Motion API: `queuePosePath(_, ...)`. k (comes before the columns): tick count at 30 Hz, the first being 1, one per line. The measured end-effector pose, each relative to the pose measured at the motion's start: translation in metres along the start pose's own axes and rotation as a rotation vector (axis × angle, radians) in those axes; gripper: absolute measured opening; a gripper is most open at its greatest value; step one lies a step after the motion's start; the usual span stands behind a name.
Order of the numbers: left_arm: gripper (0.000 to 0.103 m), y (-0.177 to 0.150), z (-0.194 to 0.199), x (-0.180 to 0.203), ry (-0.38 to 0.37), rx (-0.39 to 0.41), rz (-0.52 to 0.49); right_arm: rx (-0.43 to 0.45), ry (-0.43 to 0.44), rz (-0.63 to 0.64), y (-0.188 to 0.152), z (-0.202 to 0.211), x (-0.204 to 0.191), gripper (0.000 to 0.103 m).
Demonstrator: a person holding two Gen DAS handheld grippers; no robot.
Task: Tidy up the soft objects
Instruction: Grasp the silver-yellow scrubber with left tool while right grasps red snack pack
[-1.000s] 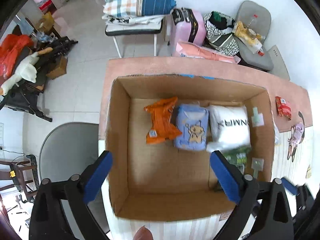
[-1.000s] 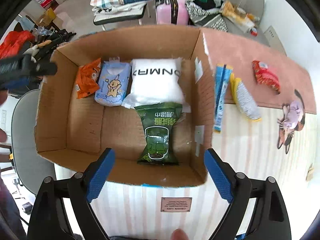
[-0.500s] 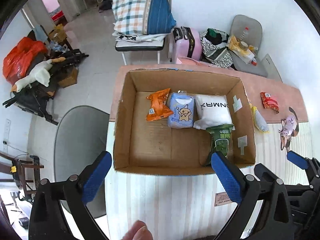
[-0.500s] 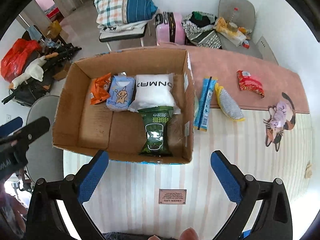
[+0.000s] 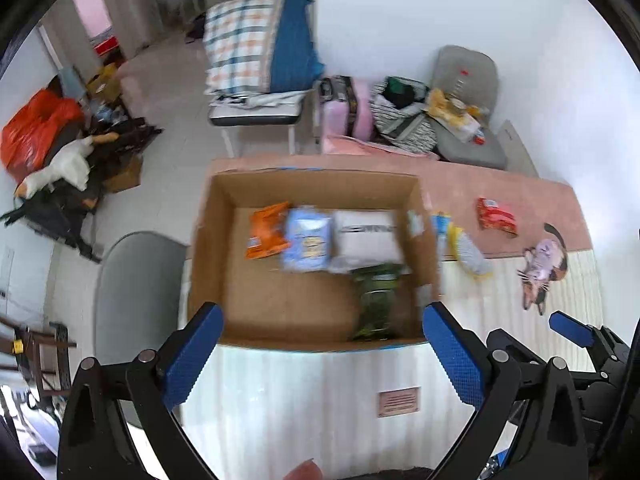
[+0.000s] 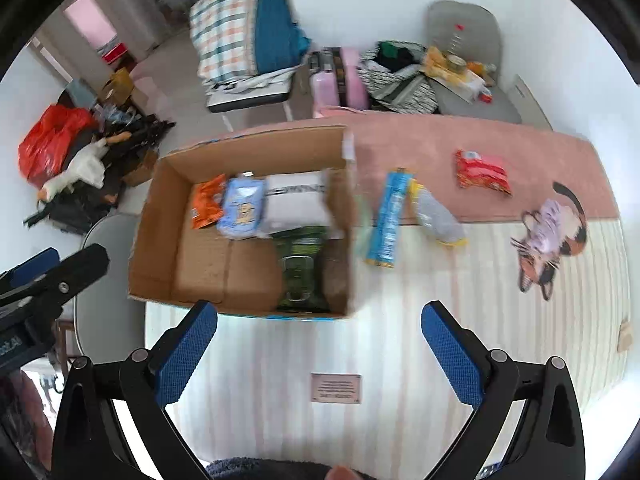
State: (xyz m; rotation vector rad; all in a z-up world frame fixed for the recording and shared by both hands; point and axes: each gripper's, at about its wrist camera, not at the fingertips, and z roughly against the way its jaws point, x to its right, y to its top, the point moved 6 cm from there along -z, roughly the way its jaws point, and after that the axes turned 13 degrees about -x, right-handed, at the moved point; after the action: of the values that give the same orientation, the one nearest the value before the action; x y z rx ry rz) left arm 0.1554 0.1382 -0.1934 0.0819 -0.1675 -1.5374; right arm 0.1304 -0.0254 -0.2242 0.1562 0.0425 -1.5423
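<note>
Cardboard box (image 6: 160, 216): open-topped, on the table's left part.
Orange packet (image 6: 206, 204): in the box, far left.
Light blue pack (image 6: 242, 210): beside it.
White pack (image 6: 296, 200): right of the blue.
Green pack (image 6: 302, 276): flat, near right corner.
Blue tube pack (image 6: 386, 220): outside, just right of the box.
Yellow-edged grey pack (image 6: 436, 218): beside it.
Red packet (image 6: 482, 170): farther right, apart.

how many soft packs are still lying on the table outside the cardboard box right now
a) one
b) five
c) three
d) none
c) three: in the right wrist view a long blue pack, a grey and yellow pack and a red pack lie on the table to the right of the brown cardboard box, which holds the other four packs.
</note>
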Motion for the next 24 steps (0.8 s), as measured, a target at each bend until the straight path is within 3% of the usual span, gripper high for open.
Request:
queuePosePath(6,0.102,0.026,-0.033,0.102,-0.098,-0.097,-0.047,-0.017,-0.009,-0.158,0.008,0.014,0.117,0.103)
queuePosePath(10,0.102,0.042,-0.076,0.17,-0.189,-0.239,-0.083,-0.038,-0.043,-0.26,0.02,0.015,0.203,0.103)
queuePosePath(13,0.094,0.055,-0.13,0.208,-0.244,-0.375,-0.024,-0.069,-0.016,-0.29,0.036,0.008,0.257,0.103)
queuePosePath(18,0.071,0.063,-0.214,0.232,-0.259,-0.523,0.148,-0.168,-0.066,-0.125,0.088,-0.03,0.302,0.103)
queuePosePath(24,0.069,0.065,-0.274,0.234,-0.223,-0.603,0.278,-0.288,-0.19,0.172,0.158,-0.104,0.312,0.103)
